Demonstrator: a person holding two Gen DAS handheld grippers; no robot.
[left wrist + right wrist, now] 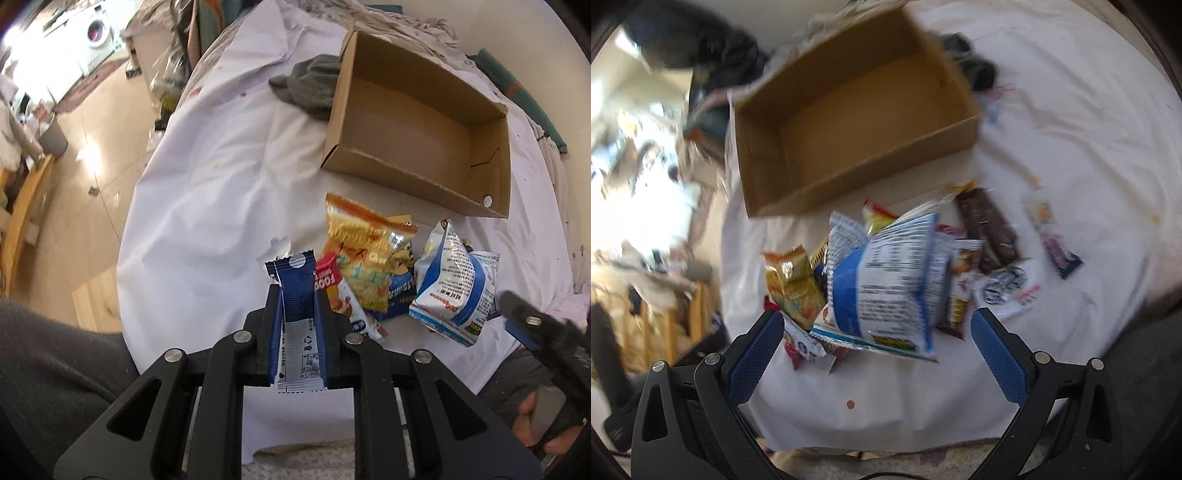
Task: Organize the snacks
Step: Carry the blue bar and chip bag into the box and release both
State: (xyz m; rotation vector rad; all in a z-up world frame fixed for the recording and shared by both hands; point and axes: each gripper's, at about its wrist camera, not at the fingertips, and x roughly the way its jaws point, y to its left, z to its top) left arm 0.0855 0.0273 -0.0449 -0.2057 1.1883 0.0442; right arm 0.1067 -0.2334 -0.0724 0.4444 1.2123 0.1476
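My left gripper (pixel 296 291) is shut on a dark blue and white snack packet (pixel 295 295), held above the white sheet. An open, empty cardboard box (pixel 424 122) lies beyond it, also in the right wrist view (pixel 849 110). A pile of snacks lies in front of the box: a yellow-orange bag (pixel 365 251) and a blue and white bag (pixel 454 280). My right gripper (pixel 877 325) is open, its blue pads (pixel 997 354) on either side of the blue and white bag (pixel 890 284), just in front of it. Brown bars (pixel 990 229) lie right of the pile.
A grey cloth (pixel 310 88) lies against the box's far left corner. Small flat packets (pixel 1060 251) lie to the right on the white sheet (pixel 207 192). The bed's left edge drops to a tiled floor (pixel 96 155). The right gripper shows at the left view's right edge (pixel 532 325).
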